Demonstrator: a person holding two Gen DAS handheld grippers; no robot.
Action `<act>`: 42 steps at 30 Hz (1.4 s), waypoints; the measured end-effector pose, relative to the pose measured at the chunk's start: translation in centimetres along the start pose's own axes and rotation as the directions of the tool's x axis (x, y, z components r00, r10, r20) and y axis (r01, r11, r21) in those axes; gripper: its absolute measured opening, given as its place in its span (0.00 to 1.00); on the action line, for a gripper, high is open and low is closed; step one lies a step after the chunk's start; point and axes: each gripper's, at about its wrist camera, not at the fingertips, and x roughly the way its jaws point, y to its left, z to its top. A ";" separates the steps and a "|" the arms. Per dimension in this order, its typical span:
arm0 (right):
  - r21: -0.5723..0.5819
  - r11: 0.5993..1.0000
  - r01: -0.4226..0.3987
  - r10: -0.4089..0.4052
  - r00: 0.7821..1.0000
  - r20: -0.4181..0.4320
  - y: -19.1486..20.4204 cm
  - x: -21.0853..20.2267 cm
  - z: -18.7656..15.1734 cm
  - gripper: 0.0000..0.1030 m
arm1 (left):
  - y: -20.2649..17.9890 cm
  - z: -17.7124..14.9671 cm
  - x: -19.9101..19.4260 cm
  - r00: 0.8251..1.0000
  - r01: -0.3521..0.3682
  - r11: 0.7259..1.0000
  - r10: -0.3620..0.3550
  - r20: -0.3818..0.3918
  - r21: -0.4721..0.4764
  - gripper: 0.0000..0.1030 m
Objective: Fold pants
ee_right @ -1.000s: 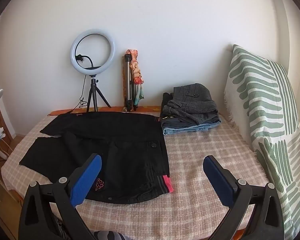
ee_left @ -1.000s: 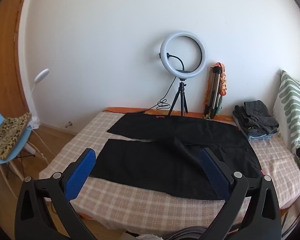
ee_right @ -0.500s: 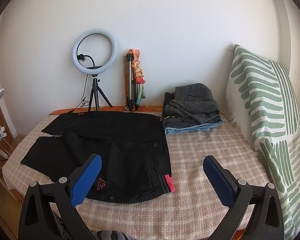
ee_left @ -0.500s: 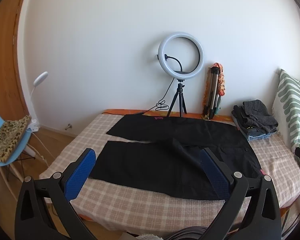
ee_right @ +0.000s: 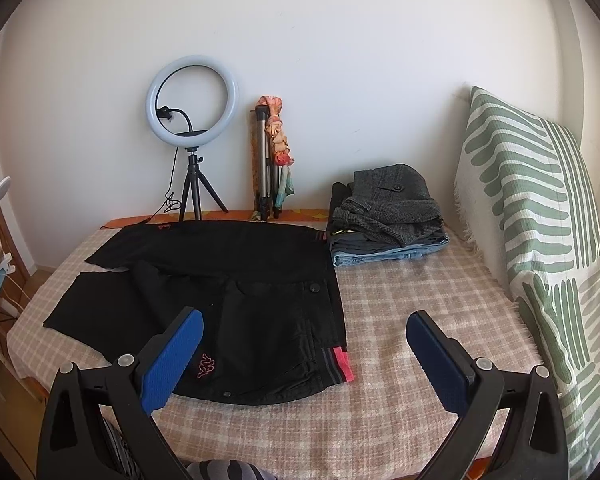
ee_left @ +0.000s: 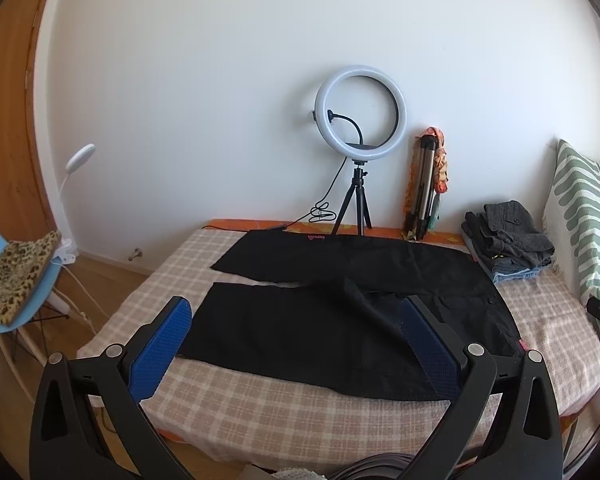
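Black track pants (ee_left: 340,312) lie spread flat on the checked bedspread (ee_left: 300,412), both legs apart. We hold the left gripper (ee_left: 296,340) and right gripper (ee_right: 304,356) wide apart, empty, above the near edge. Nothing's folded yet; next we'd grab the near leg and waistband.

The black pants (ee_right: 228,292) lie flat on the checked bedspread (ee_right: 412,308), waistband toward the right — a stack of folded grey and denim clothes (ee_right: 388,220) just behind it. The white ring light on its tripod (ee_right: 192,128) stands behind the legs; the green-patterned white pillow (ee_right: 540,216) leans at the right.
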 end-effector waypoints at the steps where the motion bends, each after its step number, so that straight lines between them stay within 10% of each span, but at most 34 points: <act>1: 0.000 1.000 0.000 0.000 1.000 0.001 0.0 0.0 0.0 1.00 | 0.0 0.0 0.0 1.000 0.000 1.000 0.000 0.000 -0.001 1.00; 42: -0.016 1.000 -0.018 0.018 1.000 -0.007 0.8 -0.1 0.2 1.00 | 0.0 -0.1 0.4 1.000 0.017 1.000 -0.017 -0.010 -0.007 1.00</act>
